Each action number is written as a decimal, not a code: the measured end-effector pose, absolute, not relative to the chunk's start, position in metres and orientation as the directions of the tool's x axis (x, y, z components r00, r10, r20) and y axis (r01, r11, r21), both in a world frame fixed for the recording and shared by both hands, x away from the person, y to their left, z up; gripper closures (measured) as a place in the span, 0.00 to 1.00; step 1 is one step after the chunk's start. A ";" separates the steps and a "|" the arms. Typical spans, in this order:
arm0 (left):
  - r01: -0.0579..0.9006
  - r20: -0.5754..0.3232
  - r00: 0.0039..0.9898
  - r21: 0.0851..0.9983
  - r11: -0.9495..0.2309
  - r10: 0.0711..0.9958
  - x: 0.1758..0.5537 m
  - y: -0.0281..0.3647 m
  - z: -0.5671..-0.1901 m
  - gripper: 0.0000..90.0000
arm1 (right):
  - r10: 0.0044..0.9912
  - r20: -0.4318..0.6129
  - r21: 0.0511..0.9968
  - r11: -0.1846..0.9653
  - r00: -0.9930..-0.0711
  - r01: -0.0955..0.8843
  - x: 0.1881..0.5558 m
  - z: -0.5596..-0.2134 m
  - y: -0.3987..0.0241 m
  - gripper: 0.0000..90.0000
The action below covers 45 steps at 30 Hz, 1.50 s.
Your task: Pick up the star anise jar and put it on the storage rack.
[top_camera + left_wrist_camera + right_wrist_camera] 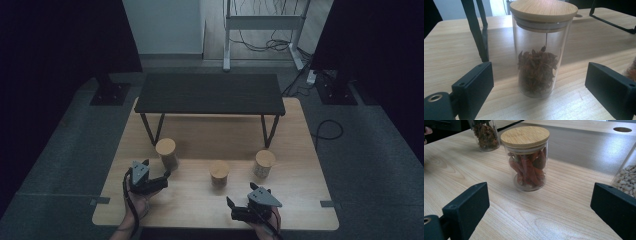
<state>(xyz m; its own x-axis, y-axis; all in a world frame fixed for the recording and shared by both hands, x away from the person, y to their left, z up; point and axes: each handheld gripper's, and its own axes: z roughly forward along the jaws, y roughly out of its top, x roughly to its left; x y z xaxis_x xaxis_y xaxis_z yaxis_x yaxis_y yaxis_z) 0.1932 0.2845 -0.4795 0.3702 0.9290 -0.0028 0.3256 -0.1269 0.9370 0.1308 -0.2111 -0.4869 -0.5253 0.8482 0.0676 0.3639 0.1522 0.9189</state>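
Note:
Three glass jars with bamboo lids stand in a row on the wooden table (300, 150). The tall left jar (166, 152) (536, 62) holds star anise. My left gripper (156, 169) (537, 80) stands open just short of it, one jaw to each side, touching nothing. Dried red chillies fill the short middle jar (219, 173) (527, 160). My right gripper (241, 195) (539, 200) is open and points at it from some way back. The right jar (264, 163) (627, 176) holds white beans.
A low black shelf (210, 93) on thin metal legs (477, 30) stands across the back half of the table, right behind the jars. Bare wood lies between the jars and the front edge. Black stands and cables are on the floor beyond the table.

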 end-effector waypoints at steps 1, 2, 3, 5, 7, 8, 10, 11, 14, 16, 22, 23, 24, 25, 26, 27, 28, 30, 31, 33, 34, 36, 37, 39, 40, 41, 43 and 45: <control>0.324 0.000 0.370 0.937 -0.129 0.929 0.194 0.284 -0.480 0.09 | 0.850 0.066 0.920 0.151 -0.523 0.361 0.130 -0.487 -0.211 0.02; 0.324 0.002 0.371 0.937 -0.131 0.929 0.195 0.284 -0.480 0.09 | 0.851 0.065 0.921 0.149 -0.521 0.359 0.130 -0.488 -0.211 0.02; 0.324 0.002 0.371 0.937 -0.131 0.929 0.195 0.284 -0.480 0.09 | 0.851 0.065 0.921 0.149 -0.521 0.359 0.130 -0.488 -0.211 0.02; 0.322 0.005 0.370 0.937 -0.134 0.929 0.197 0.282 -0.480 0.09 | 0.853 0.067 0.922 0.145 -0.517 0.359 0.130 -0.488 -0.211 0.02; 0.318 0.014 0.373 0.937 -0.142 0.928 0.199 0.281 -0.480 0.09 | 0.854 0.067 0.921 0.146 -0.517 0.360 0.130 -0.488 -0.210 0.02; 0.318 0.014 0.373 0.937 -0.142 0.928 0.199 0.281 -0.480 0.09 | 0.854 0.067 0.921 0.146 -0.517 0.360 0.130 -0.488 -0.210 0.02; 0.316 0.016 0.373 0.938 -0.144 0.928 0.200 0.279 -0.480 0.09 | 0.852 0.067 0.921 0.148 -0.519 0.361 0.130 -0.488 -0.209 0.02; 0.316 0.018 0.374 0.938 -0.145 0.927 0.201 0.278 -0.480 0.09 | 0.852 0.067 0.921 0.148 -0.519 0.361 0.130 -0.488 -0.209 0.02; 0.312 0.020 0.375 0.939 -0.147 0.927 0.203 0.277 -0.481 0.09 | 0.850 0.067 0.919 0.151 -0.522 0.364 0.131 -0.488 -0.208 0.02; 0.310 0.025 0.376 0.939 -0.151 0.926 0.204 0.276 -0.481 0.09 | 0.852 0.062 0.924 0.148 -0.520 0.352 0.129 -0.489 -0.207 0.02; 0.309 0.028 0.373 0.939 -0.153 0.927 0.206 0.275 -0.482 0.09 | 0.853 0.063 0.924 0.145 -0.518 0.352 0.128 -0.489 -0.207 0.02; 0.309 0.028 0.372 0.939 -0.152 0.928 0.206 0.276 -0.482 0.09 | 0.853 0.064 0.924 0.146 -0.518 0.354 0.129 -0.489 -0.207 0.02; 0.309 0.027 0.371 0.939 -0.151 0.928 0.206 0.276 -0.482 0.09 | 0.851 0.064 0.924 0.146 -0.521 0.352 0.129 -0.489 -0.207 0.02; 0.308 0.029 0.370 0.939 -0.152 0.928 0.207 0.276 -0.482 0.09 | 0.851 0.064 0.925 0.147 -0.522 0.352 0.129 -0.489 -0.207 0.02; 0.308 0.029 0.370 0.939 -0.152 0.928 0.207 0.276 -0.482 0.09 | 0.851 0.064 0.925 0.147 -0.522 0.352 0.129 -0.489 -0.207 0.02; 0.305 0.032 0.371 0.940 -0.155 0.928 0.207 0.277 -0.482 0.09 | 0.851 0.064 0.924 0.147 -0.522 0.352 0.129 -0.489 -0.207 0.02; 0.303 0.034 0.370 0.940 -0.155 0.928 0.207 0.277 -0.482 0.09 | 0.850 0.064 0.924 0.148 -0.522 0.354 0.129 -0.489 -0.207 0.02; 0.296 0.037 0.372 0.942 -0.157 0.927 0.208 0.278 -0.482 0.08 | 0.851 0.065 0.923 0.147 -0.521 0.356 0.129 -0.489 -0.207 0.02; 0.292 0.043 0.371 0.943 -0.161 0.928 0.210 0.277 -0.481 0.08 | 0.851 0.065 0.923 0.147 -0.521 0.356 0.129 -0.489 -0.207 0.02; 0.286 0.043 0.371 0.945 -0.158 0.928 0.212 0.276 -0.480 0.08 | 0.853 0.065 0.923 0.145 -0.517 0.356 0.129 -0.489 -0.208 0.02; 0.284 0.045 0.370 0.946 -0.159 0.928 0.214 0.275 -0.480 0.08 | 0.853 0.065 0.923 0.145 -0.517 0.356 0.129 -0.489 -0.208 0.02; 0.288 0.044 0.370 0.944 -0.160 0.928 0.218 0.274 -0.481 0.08 | 0.855 0.066 0.923 0.143 -0.514 0.356 0.129 -0.489 -0.209 0.02; 0.290 0.044 0.369 0.944 -0.160 0.928 0.219 0.274 -0.481 0.08 | 0.856 0.069 0.923 0.139 -0.512 0.358 0.129 -0.489 -0.209 0.02; 0.292 0.046 0.367 0.942 -0.162 0.929 0.221 0.273 -0.482 0.08 | 0.857 0.071 0.923 0.138 -0.511 0.360 0.130 -0.489 -0.210 0.02; 0.295 0.043 0.366 0.942 -0.159 0.930 0.222 0.273 -0.482 0.08 | 0.856 0.071 0.922 0.139 -0.511 0.361 0.130 -0.489 -0.210 0.02; 0.299 0.032 0.368 0.942 -0.151 0.929 0.222 0.274 -0.482 0.08 | 0.856 0.070 0.922 0.140 -0.512 0.361 0.130 -0.489 -0.209 0.02; 0.301 0.027 0.366 0.942 -0.146 0.930 0.223 0.275 -0.482 0.08 | 0.855 0.070 0.922 0.142 -0.514 0.361 0.130 -0.489 -0.209 0.02; 0.305 0.024 0.365 0.941 -0.144 0.931 0.224 0.276 -0.483 0.08 | 0.855 0.069 0.922 0.142 -0.515 0.360 0.130 -0.489 -0.209 0.02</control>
